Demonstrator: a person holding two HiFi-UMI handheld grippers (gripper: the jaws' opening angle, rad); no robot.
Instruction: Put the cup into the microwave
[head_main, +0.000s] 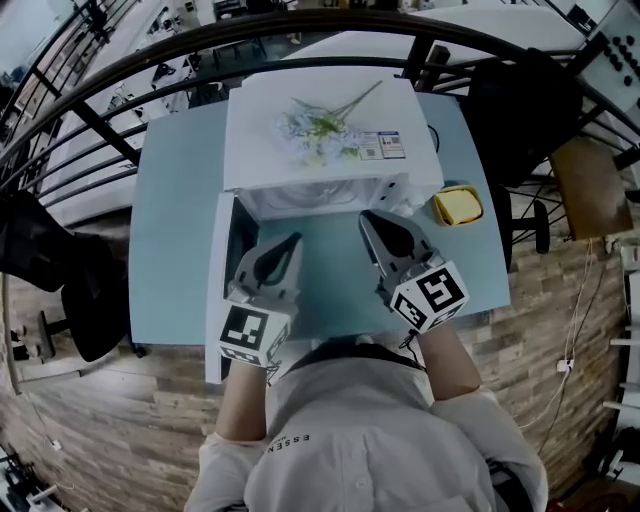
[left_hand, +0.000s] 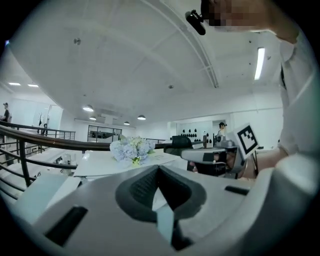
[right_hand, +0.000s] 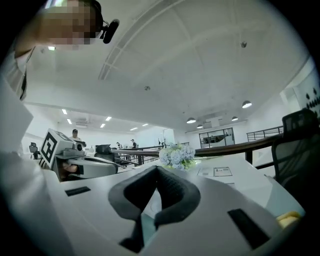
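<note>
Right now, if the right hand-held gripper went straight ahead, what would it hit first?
Probably the white microwave, near its open front; the shut right hand-held gripper points at it, though height is unclear.

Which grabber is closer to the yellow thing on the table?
The right gripper: the yellow thing lies on its side of the table. The left gripper is farther off, by the microwave's open door.

Pale flowers, yellow object, blue table
</note>
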